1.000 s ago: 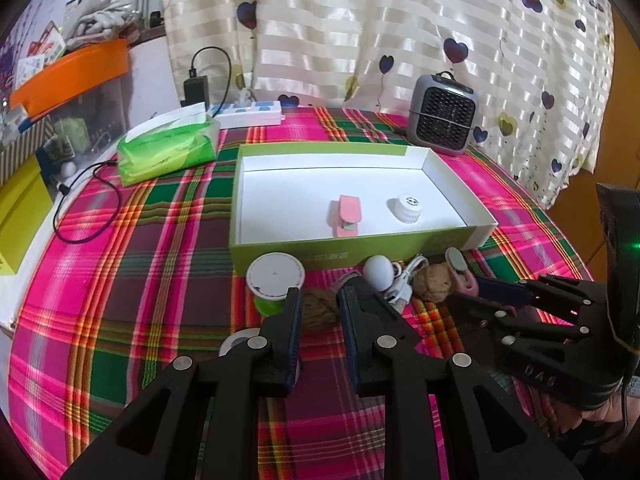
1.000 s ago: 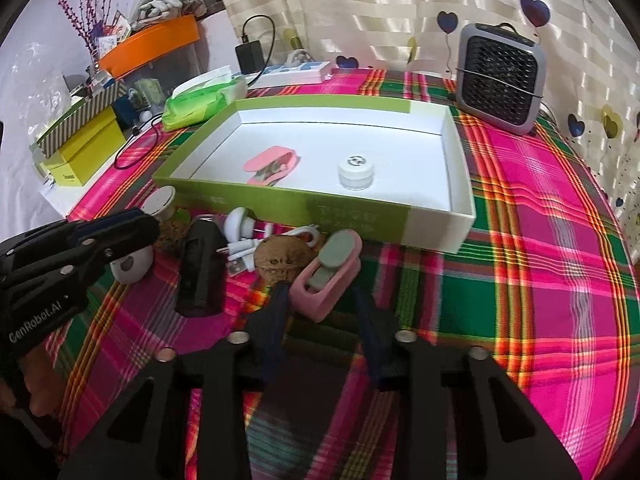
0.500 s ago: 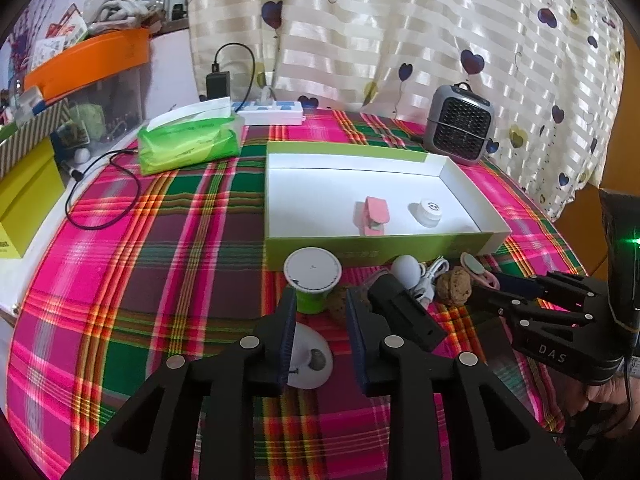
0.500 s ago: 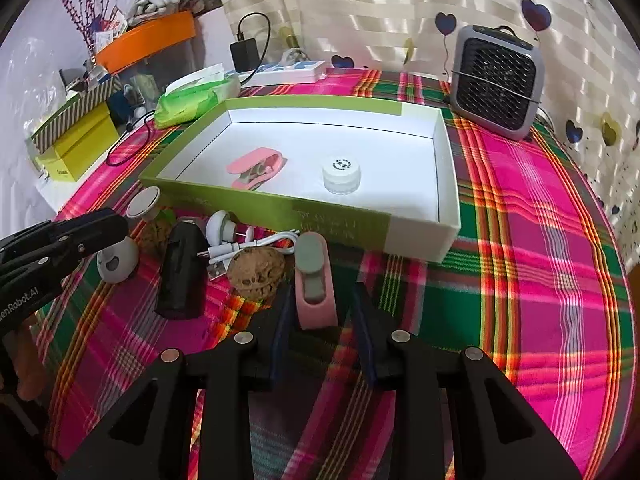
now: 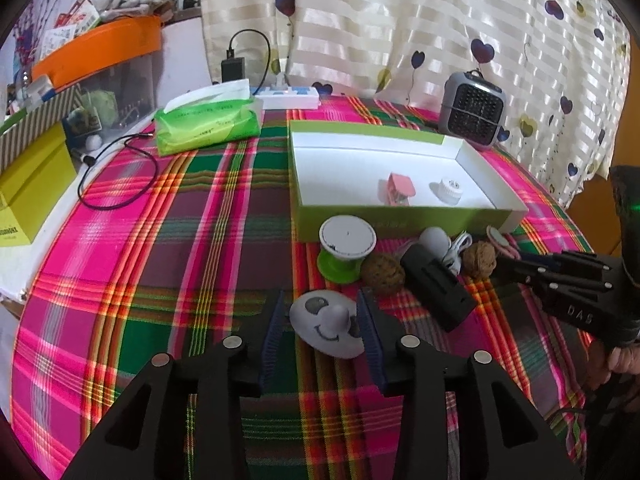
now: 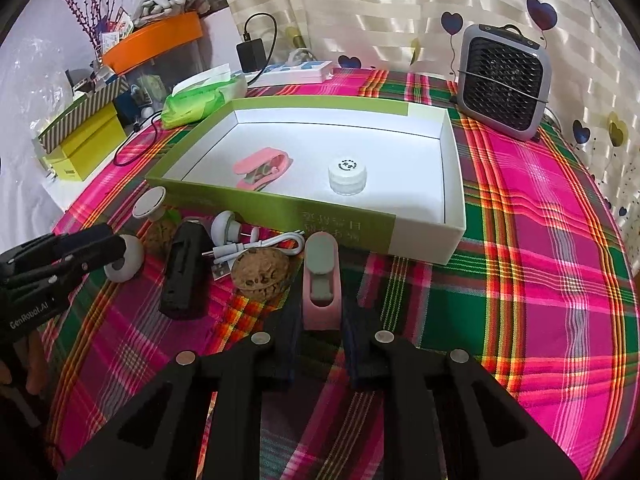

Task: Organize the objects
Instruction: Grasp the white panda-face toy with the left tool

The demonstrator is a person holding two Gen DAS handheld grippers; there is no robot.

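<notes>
Since half a second ago the left tongs (image 5: pixel 322 334) have spread wider and now straddle a grey smiley-face knob (image 5: pixel 326 330), which lies on the plaid desk (image 5: pixel 160 264) between the two blue pads (image 5: pixel 273 334). A gap shows at the left pad; at the right pad I cannot tell whether there is contact. The right tongs (image 6: pixel 318 330) stand narrow around the near end of a pink clip (image 6: pixel 321 280), whose far end points toward the green box (image 6: pixel 280 210); the pads sit just beside the clip's sides, though a firm grip cannot be confirmed.

Just in front of the box lie a white-topped green spool (image 5: pixel 346 250), a walnut (image 5: pixel 382 274), a black rectangular gadget (image 6: pixel 185 266), a white cable (image 6: pixel 256 248) and a second walnut (image 6: pixel 262 274), all close together. Inside the box rest another pink clip (image 6: pixel 262 168) and a white bottle cap (image 6: pixel 347 176), near each other on the white floor.

Behind the box stand a grey heater (image 6: pixel 504 82) at the right and a green tissue pack (image 5: pixel 206 126) at the left.
</notes>
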